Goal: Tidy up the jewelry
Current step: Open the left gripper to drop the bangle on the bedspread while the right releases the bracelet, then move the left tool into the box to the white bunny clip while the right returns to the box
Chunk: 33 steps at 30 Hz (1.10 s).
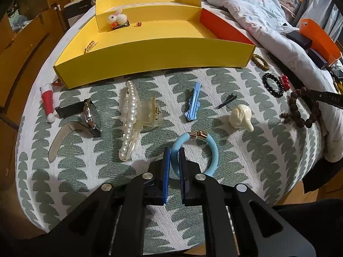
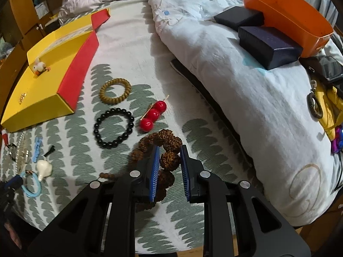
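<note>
Green-and-white patterned bedding (image 1: 246,150) covers the bed that carries everything, with a rumpled pale quilt (image 2: 214,64) heaped on its far right side. At the far left sits a yellow tray (image 1: 150,53) with an orange-red end wall; a fluffy white hair clip (image 1: 116,19) lies in it, along with two tiny items too small to identify.

The left gripper (image 1: 174,162) has its blue-padded fingers closed on a light blue bangle (image 1: 211,150), whose near-left arc disappears between the pads. Beyond it lie a pearl claw clip (image 1: 130,115), a wristwatch (image 1: 90,115), a blue hair clip (image 1: 194,102), a small black clip (image 1: 227,101) and a cream-coloured carved piece (image 1: 239,115) whose form is hard to read.

The right gripper (image 2: 170,163) sits low over a brown seed-bead bracelet (image 2: 165,137). Its fingers flank one large bead with a narrow gap on each side, so they are not pressing it; the bracelet's near part is hidden under the gripper body. Just beyond are a black bead bracelet (image 2: 113,128), a stick of red beads (image 2: 153,113) and an olive coiled hair tie (image 2: 115,91). An orange basket (image 2: 289,15) is partly cut off behind two dark boxes (image 2: 268,42).
</note>
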Available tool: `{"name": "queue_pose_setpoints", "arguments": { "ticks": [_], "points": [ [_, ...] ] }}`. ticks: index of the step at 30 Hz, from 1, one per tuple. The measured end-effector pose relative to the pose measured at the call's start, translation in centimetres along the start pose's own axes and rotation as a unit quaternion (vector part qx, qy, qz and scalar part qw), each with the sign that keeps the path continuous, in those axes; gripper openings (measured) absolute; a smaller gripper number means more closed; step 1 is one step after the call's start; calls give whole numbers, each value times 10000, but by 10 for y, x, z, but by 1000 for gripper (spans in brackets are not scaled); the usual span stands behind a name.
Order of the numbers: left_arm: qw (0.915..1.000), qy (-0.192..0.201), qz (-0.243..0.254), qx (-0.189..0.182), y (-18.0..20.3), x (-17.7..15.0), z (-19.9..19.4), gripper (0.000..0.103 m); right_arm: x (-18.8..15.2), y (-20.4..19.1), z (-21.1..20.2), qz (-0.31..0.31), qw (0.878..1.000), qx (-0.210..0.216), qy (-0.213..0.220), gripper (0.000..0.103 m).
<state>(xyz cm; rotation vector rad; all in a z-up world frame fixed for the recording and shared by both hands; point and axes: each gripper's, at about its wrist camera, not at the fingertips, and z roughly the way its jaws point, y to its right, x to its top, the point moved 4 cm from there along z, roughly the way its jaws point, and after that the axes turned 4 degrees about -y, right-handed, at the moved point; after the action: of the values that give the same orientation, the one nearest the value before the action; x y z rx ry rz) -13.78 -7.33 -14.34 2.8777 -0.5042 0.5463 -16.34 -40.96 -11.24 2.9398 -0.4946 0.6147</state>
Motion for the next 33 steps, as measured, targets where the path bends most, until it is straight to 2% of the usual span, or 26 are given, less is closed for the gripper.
{"name": "queue_pose_setpoints", "arguments": {
  "ticks": [6,11,15,17,19,21,22,24,33],
  "points": [
    [9999,144,37,-69,3,2,-8,14,0,7,10,-33,10000,-83,-2,24],
    [9995,311,78,-35,7,6,-17,20,6,8,4,-34,9998,-97,182,27],
    [9982,576,138,11,10,9,-32,22,12,-4,-7,-135,9993,17,344,27],
    [9972,731,138,43,12,11,-40,28,15,-13,-14,-213,9988,79,433,27],
    [9951,966,163,128,14,14,-53,37,19,-25,-22,-306,9979,151,545,32],
    [9927,1175,187,203,15,16,-65,40,23,-35,-30,-355,9970,221,654,57],
    [9914,1268,197,266,16,17,-70,44,26,-41,-35,-373,9961,296,743,64],
    [9891,1419,200,338,15,20,-78,47,31,-51,-42,-425,9946,424,850,66],
    [9826,1766,94,566,5,36,-96,47,57,-98,-52,-661,9891,762,1073,66]
  ]
}}
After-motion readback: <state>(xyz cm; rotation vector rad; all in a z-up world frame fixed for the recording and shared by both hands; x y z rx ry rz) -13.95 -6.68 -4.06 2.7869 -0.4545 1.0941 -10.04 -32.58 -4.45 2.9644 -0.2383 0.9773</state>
